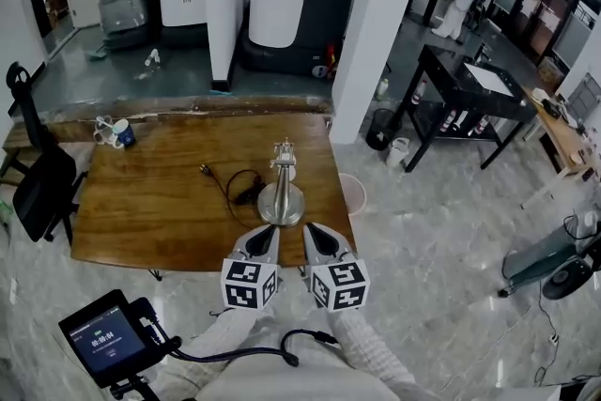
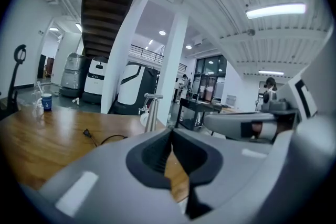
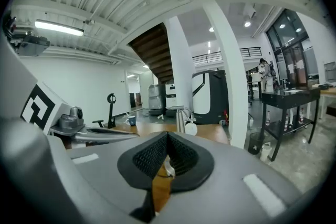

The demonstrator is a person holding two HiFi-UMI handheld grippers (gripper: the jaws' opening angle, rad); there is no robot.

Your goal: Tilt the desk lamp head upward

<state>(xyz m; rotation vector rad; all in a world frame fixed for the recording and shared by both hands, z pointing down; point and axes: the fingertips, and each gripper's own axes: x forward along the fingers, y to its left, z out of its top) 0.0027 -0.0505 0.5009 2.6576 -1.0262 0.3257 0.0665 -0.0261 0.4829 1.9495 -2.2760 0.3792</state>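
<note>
Both the left gripper [image 1: 264, 240] and right gripper [image 1: 322, 239] are closed tight on nothing, just short of the desk lamp [image 1: 282, 191] standing near the wooden table's [image 1: 131, 211] near edge, so nudging its head with closed jaws might tip the lamp toward that edge

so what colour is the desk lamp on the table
Silver metal. The desk lamp shows best in the head view.

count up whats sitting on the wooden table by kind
silver metal desk lamp: 1
black power cord: 1
blue cup: 1
white mugs: 2, as far as the small cluster at the far corner shows
total: 5
</note>
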